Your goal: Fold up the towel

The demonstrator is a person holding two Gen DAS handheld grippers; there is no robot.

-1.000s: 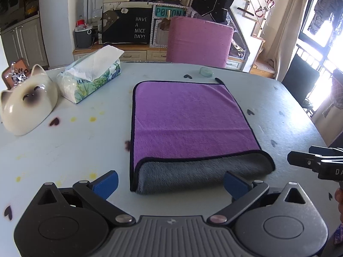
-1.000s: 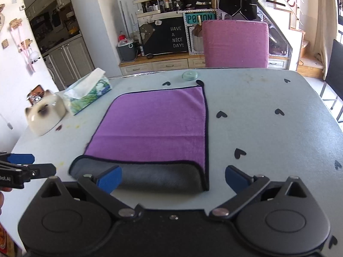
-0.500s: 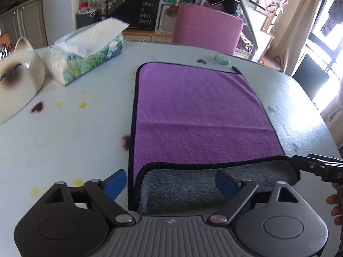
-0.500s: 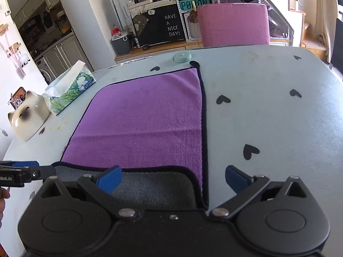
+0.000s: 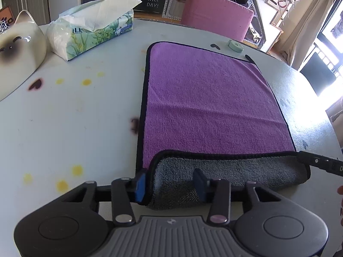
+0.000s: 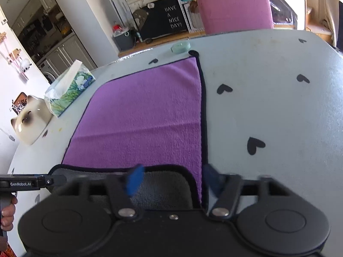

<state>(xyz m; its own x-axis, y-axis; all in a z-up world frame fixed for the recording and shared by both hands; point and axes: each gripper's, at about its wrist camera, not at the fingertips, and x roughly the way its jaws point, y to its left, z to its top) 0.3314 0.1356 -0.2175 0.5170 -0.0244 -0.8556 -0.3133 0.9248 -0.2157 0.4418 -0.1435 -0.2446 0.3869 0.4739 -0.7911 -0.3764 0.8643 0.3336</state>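
- The left tongs (image 5: 169,182) have their blue fingers (image 5: 140,184) partly drawn in, one on each side of the near left corner of the towel (image 5: 205,107). The left finger sits at the black hem, the right one lies on the grey flap. A gap shows between them, so they straddle the corner without being pressed tight on it.
- The right tongs (image 6: 171,178) are likewise partly drawn in around the near right corner of the towel (image 6: 145,115). Their fingers (image 6: 134,178) are smeared by blur, so I cannot tell whether either pad touches the cloth.
- From the left wrist view, only the black tip of the right tongs (image 5: 321,163) shows, cut off by the right edge of the frame, at the far end of the flap.
- From the right wrist view, the left tongs (image 6: 32,184) enter from the left edge, with part of the holding hand (image 6: 7,214) below them.
- The towel lies flat on the desk (image 5: 64,117), purple side up, with its near edge turned over as a grey band (image 5: 231,169). The closest part of that band is hidden behind both tool bodies.
- Farther out on the left of the desk stand a tissue box (image 5: 92,30) and a cat-shaped ceramic dish (image 5: 17,49), the latter cropped by the frame.
- A small round green object (image 5: 235,46) sits just beyond the towel's far edge; what it is cannot be made out.
- A pink chair (image 5: 216,17) stands behind the desk.
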